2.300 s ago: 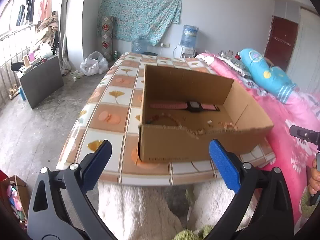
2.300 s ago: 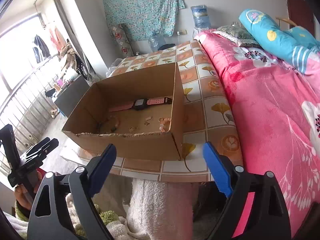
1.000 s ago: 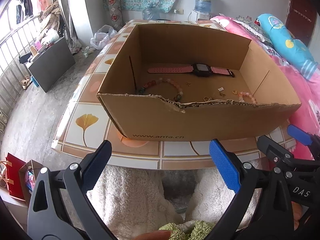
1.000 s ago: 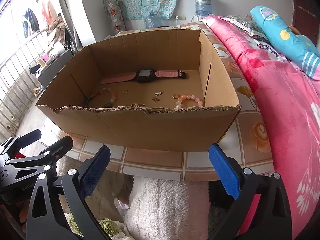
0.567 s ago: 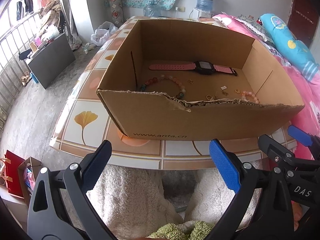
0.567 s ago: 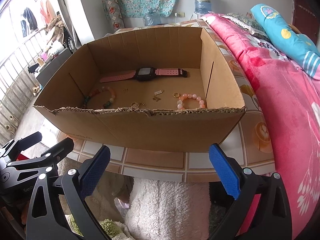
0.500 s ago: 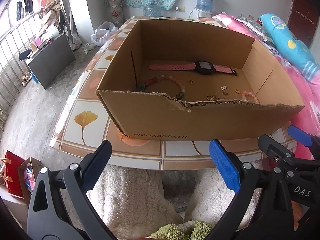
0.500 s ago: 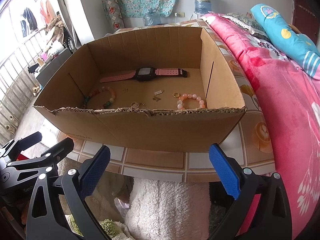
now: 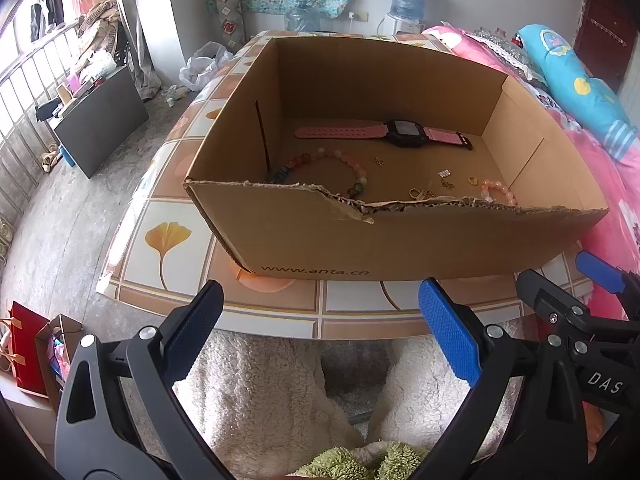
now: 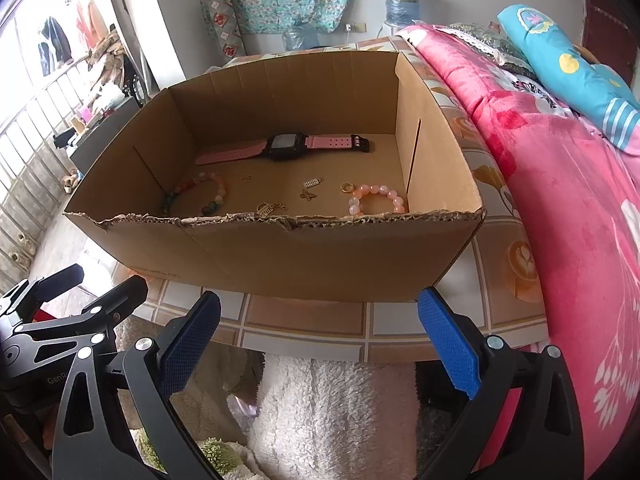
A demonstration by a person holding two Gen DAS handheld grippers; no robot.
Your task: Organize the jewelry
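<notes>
Left wrist view: an open brown cardboard box with a torn front edge fills the middle of the frame, standing on a counter covered in a tiled leaf-pattern cloth. On the box floor, toward the back wall, a pink-strapped watch with a black face lies flat. In front of it, centre left, lies a multicoloured beaded bracelet. Toward the lower right of the box floor sit a few small gold charms, a small gold ring and a pale pink beaded bracelet, partly hidden by the box's front wall. The left gripper sits at the bottom of the frame with its blue-padded fingers spread wide apart, holding nothing, short of the box. The right gripper shows at the lower right edge.

Right wrist view: the same box sits centre frame, with the watch at the back, the multicoloured bracelet lower left, the charms in the middle, and the ring touching or just beside the pink bracelet at lower right. The right gripper at the bottom has its blue fingers wide apart and empty. The left gripper appears at the lower left. A pink floral bed cover fills the right side, with a white fleecy fabric at the bottom between the fingers.
</notes>
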